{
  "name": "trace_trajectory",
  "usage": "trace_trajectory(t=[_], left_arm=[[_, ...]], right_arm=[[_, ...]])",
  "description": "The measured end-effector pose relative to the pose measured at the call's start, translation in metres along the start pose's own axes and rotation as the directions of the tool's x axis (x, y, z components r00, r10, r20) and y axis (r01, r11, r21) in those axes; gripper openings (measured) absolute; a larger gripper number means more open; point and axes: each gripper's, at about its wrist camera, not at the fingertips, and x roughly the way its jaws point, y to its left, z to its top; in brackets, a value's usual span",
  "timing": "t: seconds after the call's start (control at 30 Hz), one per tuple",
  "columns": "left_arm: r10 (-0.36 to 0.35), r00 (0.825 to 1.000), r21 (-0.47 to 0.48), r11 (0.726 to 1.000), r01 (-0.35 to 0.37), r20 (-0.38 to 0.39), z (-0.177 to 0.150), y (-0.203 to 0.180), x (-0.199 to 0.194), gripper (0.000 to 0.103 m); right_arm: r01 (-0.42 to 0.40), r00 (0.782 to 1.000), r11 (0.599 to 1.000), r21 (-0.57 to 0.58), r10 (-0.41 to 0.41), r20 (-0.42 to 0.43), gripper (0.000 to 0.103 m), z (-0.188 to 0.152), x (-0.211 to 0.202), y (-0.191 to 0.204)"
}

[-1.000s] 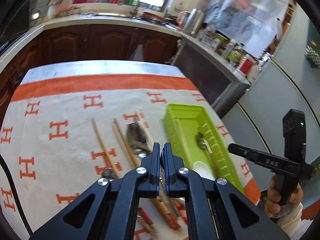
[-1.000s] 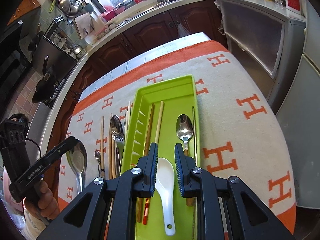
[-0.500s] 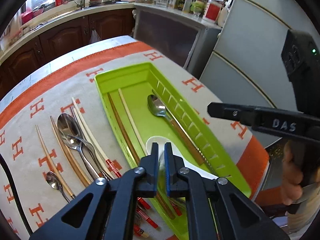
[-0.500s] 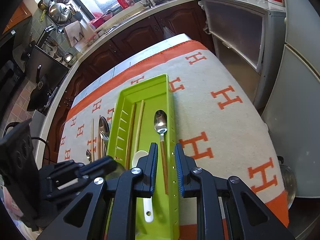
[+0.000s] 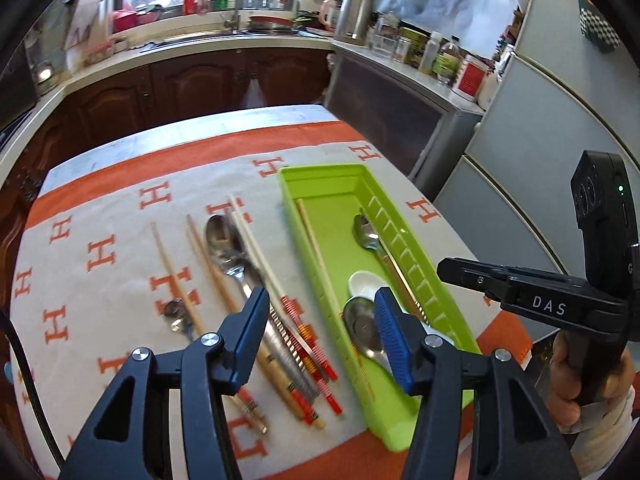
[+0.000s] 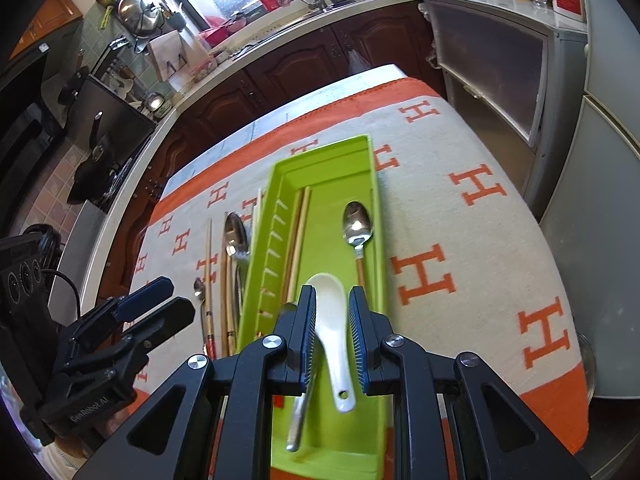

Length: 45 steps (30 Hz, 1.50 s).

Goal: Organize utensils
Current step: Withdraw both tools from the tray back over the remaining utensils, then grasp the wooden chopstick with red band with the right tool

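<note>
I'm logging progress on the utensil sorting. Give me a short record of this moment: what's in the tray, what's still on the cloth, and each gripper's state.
tray: green tray on the patterned cloth
in tray: white spoon, metal spoon with wooden handle, second metal spoon, chopsticks
on cloth: loose chopsticks, spoons
left gripper: jaws opening, nothing between them
right gripper: partly open above the tray, nothing gripped
</note>
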Motion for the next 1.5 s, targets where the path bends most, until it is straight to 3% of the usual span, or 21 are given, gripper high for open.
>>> trace_trajectory(t=[0.27, 0.4, 0.73, 0.97, 1.4, 1.5], left_arm=[[0.094, 0.995, -0.080, 0.992, -0.092, 0.016, -0.033, 0.027, -0.047, 0.067], [0.149, 0.988, -0.121, 0.982, -0.144, 0.030, -0.046, 0.043, -0.068, 0.067], [0.310, 0.951, -0.203, 0.930, -0.307, -0.021, -0.078, 0.091, -0.080, 0.069], [0.303, 0.951, -0.240, 0.920, -0.309, -0.060, -0.092, 0.116, -0.064, 0.069], [0.231, 0.968, -0.296, 0.922, -0.251, -0.100, -0.096, 0.156, -0.031, 0.069], [0.217, 0.971, -0.307, 0.921, -0.239, -0.105, -0.096, 0.163, -0.024, 0.069]], right_arm=[[-0.033, 0.997, 0.997, -0.074, 0.028, -0.069, 0.017, -0.028, 0.004, 0.039], [-0.055, 0.994, 0.991, -0.119, 0.044, -0.099, 0.017, -0.042, 0.006, 0.066], [-0.109, 0.981, 0.970, -0.216, 0.070, -0.180, 0.017, -0.060, 0.025, 0.128], [-0.106, 0.969, 0.959, -0.263, 0.041, -0.242, 0.017, -0.060, 0.070, 0.159], [-0.001, 0.949, 0.949, -0.315, -0.099, -0.301, 0.017, -0.034, 0.160, 0.177], [0.023, 0.951, 0.935, -0.353, -0.130, -0.282, 0.017, -0.031, 0.168, 0.185]])
